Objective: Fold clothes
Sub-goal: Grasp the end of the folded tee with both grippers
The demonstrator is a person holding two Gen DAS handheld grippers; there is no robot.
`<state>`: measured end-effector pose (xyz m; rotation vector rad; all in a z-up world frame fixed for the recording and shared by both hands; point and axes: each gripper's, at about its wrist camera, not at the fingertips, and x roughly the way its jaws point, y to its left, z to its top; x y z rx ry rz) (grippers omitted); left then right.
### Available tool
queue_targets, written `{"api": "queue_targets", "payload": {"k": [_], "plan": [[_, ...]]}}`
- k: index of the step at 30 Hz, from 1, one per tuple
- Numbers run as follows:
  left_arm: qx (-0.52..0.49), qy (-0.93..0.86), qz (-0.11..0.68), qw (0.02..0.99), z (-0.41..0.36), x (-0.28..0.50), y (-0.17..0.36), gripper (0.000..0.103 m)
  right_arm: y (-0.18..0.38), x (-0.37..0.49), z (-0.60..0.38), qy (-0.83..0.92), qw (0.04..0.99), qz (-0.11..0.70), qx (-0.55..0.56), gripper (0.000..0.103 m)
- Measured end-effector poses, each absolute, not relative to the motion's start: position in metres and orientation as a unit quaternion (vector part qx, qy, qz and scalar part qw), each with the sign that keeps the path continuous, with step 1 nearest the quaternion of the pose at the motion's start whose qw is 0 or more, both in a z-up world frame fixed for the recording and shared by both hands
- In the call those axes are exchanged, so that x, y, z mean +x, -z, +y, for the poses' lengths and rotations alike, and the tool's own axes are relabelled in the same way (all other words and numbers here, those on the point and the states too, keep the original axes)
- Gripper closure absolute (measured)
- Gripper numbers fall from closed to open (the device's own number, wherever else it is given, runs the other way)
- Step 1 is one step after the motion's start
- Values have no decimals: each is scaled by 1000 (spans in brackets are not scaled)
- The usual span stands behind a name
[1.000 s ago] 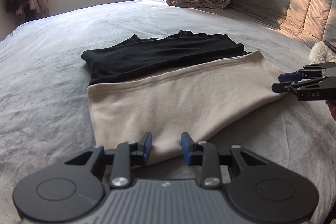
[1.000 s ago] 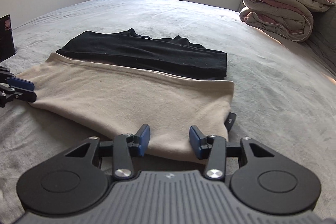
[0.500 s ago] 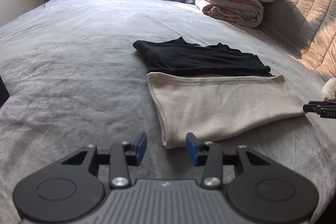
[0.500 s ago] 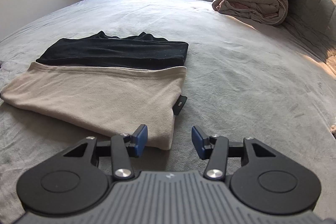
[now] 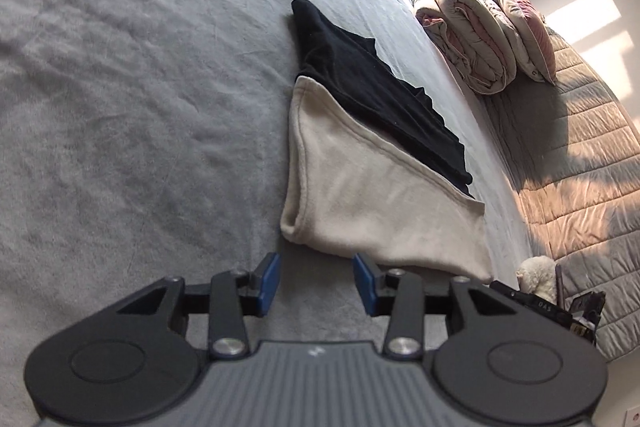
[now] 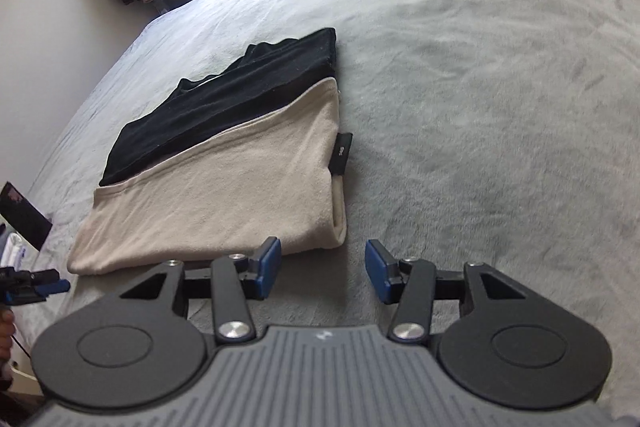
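On the grey bed cover (image 6: 480, 75), the beige garment (image 6: 240, 195) is lying flat as a folded rectangle, its far edge overlapping the folded black garment (image 6: 224, 95). A black label (image 6: 342, 153) is showing at its right end. I am holding the left gripper (image 5: 316, 281) with jaws parted and empty at the near left corner, and the right gripper (image 6: 322, 271) likewise parted and empty at the near right corner. I am judging this as either a pause between folds or a finished fold; the views are fitting both. Any further grip is requiring each pad pair to straddle a corner edge, catching all layers.
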<state>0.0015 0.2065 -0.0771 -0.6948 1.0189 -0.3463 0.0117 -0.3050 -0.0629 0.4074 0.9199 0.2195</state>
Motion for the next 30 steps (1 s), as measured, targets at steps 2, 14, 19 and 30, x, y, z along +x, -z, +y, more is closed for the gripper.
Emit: {"api": "queue_targets", "payload": {"k": [2, 14, 19, 30], "plan": [[-341, 165, 486, 788, 203, 3, 84, 62, 67, 14, -308, -107, 857, 451, 225, 52], [-467, 133, 444, 753, 198, 10, 108, 66, 78, 24, -309, -110, 835, 444, 306, 50], [-486, 113, 436, 749, 201, 14, 113, 69, 84, 29, -320, -108, 822, 433, 353, 51], [-486, 119, 423, 755, 202, 18, 103, 94, 87, 39, -323, -104, 805, 437, 387, 85]]}}
